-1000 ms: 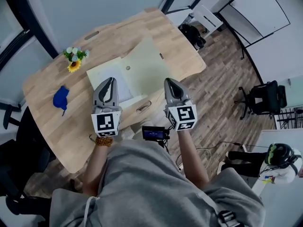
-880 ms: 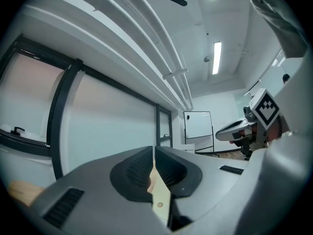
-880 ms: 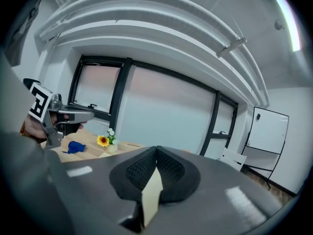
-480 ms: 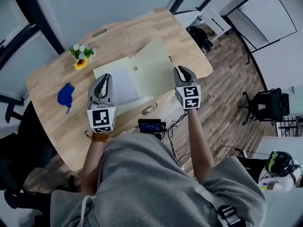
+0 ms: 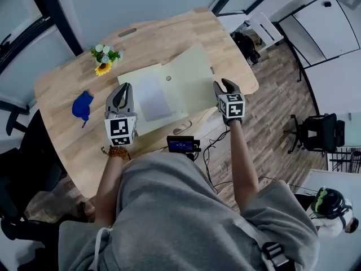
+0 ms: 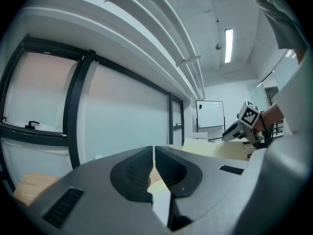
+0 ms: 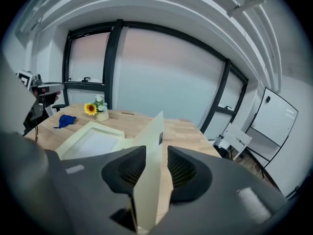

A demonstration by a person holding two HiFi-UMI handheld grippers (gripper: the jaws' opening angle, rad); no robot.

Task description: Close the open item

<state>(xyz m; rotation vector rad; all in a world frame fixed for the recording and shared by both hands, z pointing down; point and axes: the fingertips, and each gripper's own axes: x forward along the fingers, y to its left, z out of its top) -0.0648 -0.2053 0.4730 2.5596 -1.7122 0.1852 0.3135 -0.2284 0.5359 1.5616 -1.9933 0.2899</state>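
Observation:
A cream folder-like box lies open on the wooden table (image 5: 67, 140). Its base (image 5: 148, 97) holds a white sheet, and its lid flap (image 5: 194, 75) stands tilted up on the right. My right gripper (image 5: 225, 85) is at the flap's near right edge. In the right gripper view the flap (image 7: 155, 126) runs edge-on between the jaws of this gripper (image 7: 155, 168). They have just been opening and stand open, with a gap on the right side. My left gripper (image 5: 121, 89) is shut and empty at the base's near left corner, and in its own view its jaws (image 6: 153, 163) meet.
A small pot of sunflowers (image 5: 104, 58) stands at the back left and a blue cloth (image 5: 82, 105) lies at the left. A black device (image 5: 181, 144) hangs at the table's front edge. Office chairs (image 5: 316, 130) stand on the wood floor to the right.
Both grippers came down toward the folder. The right one moved out to the flap's right edge, and its jaws went from shut to open around that edge. The left stayed shut.

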